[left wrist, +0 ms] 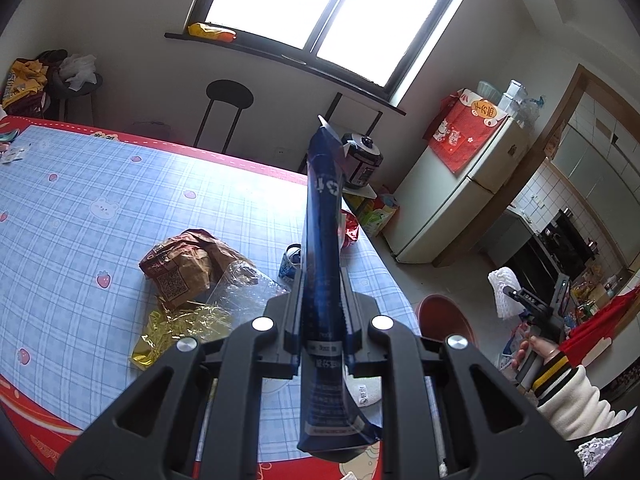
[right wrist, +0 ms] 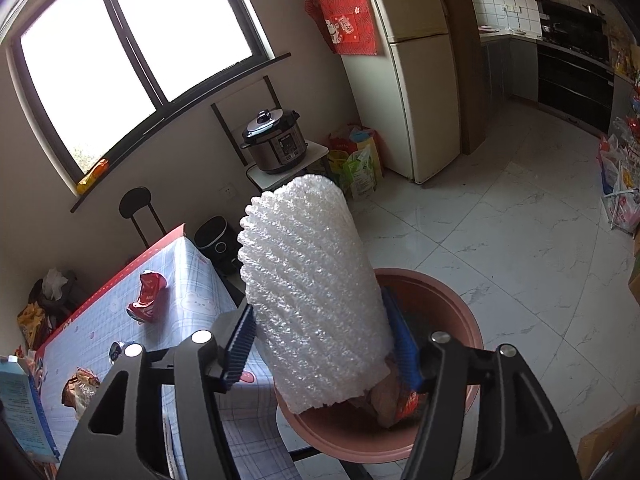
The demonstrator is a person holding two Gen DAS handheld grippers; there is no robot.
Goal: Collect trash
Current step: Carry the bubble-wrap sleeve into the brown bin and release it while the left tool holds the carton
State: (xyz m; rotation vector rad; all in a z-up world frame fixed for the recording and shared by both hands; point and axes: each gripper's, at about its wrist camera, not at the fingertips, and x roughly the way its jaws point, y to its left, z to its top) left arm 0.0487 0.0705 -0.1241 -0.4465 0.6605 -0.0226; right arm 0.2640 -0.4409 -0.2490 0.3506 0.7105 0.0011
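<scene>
- Left wrist view: the left gripper [left wrist: 320, 320] is clamped on a flattened dark blue carton [left wrist: 322, 240], whose long axis runs straight out along the fingers. The brown paper bag [left wrist: 182, 268] and gold foil wrapper [left wrist: 176, 332] lie on the table [left wrist: 80, 184] near its right edge; the pink basin [left wrist: 444, 316] stands on the floor beyond that edge.
- Right wrist view: the right gripper [right wrist: 320, 348] hangs over the pink basin [right wrist: 452, 312], jaws apart around a white foam sleeve [right wrist: 312, 292]; contact with the pads looks lost, though I can't be sure. A crushed red can [right wrist: 146, 296] lies by the table's [right wrist: 192, 280] far edge.

Cream fridge [right wrist: 416, 80], pressure cooker [right wrist: 276, 140] on low stand, black stool [left wrist: 229, 114], bright window [left wrist: 328, 12]
</scene>
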